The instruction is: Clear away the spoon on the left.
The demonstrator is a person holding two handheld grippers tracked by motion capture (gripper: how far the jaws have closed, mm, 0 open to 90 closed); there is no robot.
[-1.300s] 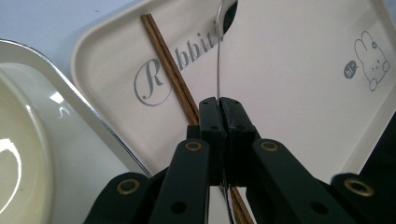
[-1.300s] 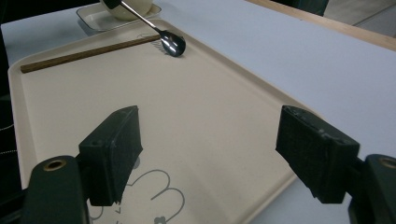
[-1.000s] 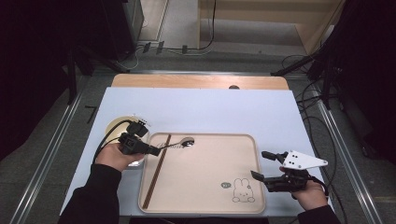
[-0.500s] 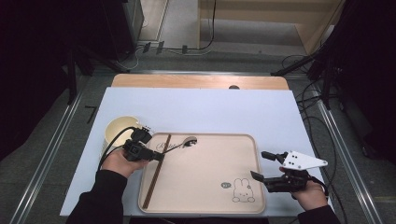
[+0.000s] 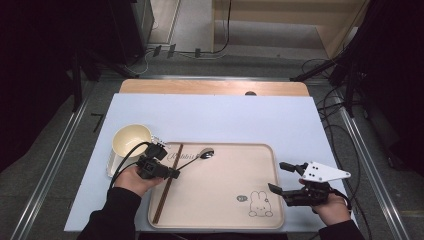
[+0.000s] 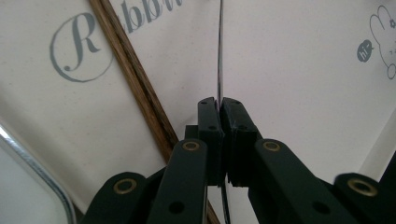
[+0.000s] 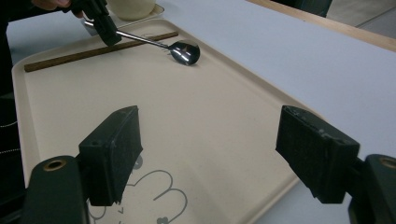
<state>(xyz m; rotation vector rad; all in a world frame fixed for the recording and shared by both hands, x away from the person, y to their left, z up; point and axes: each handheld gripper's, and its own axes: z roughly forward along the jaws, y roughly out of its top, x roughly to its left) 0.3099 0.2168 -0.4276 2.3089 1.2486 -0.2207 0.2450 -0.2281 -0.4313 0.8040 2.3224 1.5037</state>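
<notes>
A beige tray (image 5: 220, 200) with a rabbit print lies in front of me. My left gripper (image 5: 172, 174) is shut on the handle of a metal spoon (image 5: 205, 153), whose bowl rests near the tray's far edge. In the left gripper view the jaws (image 6: 219, 103) pinch the thin handle (image 6: 220, 56) edge-on. Dark wooden chopsticks (image 5: 167, 182) lie along the tray's left side, just under that gripper. My right gripper (image 5: 278, 176) hovers open over the tray's right edge, nothing between its pads (image 7: 114, 154). The right gripper view shows the spoon (image 7: 184, 50) and chopsticks (image 7: 98, 50) farther off.
A cream bowl (image 5: 131, 140) sits on a small metal tray (image 5: 112, 165) left of the beige tray. The white table sheet (image 5: 225, 117) stretches beyond, with a wooden strip (image 5: 210, 87) at its far edge. Cables trail on the floor around.
My left hand has shifted right and down from the bowl toward the tray's left side, still holding the spoon. The right hand has stayed put.
</notes>
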